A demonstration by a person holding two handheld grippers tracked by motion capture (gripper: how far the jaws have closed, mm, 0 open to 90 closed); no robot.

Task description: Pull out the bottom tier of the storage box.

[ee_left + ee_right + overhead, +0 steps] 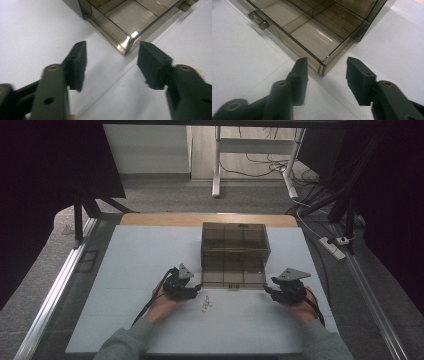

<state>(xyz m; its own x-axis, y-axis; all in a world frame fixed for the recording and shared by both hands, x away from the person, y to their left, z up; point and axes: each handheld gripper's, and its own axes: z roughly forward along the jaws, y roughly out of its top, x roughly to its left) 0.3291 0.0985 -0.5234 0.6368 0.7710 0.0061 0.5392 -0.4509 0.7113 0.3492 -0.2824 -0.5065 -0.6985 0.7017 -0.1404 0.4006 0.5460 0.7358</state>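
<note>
A smoky brown see-through box (235,245) with divided compartments stands in the middle of the white table. Its shallow front part (232,276) lies flat toward me. My left gripper (198,290) sits at that part's near left corner. In the left gripper view the gripper (111,65) is open, with the box corner (126,42) just ahead of the gap and untouched. My right gripper (267,290) sits at the near right corner. In the right gripper view the gripper (327,77) is open too, with the box corner (322,63) ahead of its jaws.
A few small pale pieces (206,304) lie on the white table (125,285) just in front of the box, beside my left hand. A small latch (259,21) juts from the box's front wall. Table legs and cables lie beyond the far edge.
</note>
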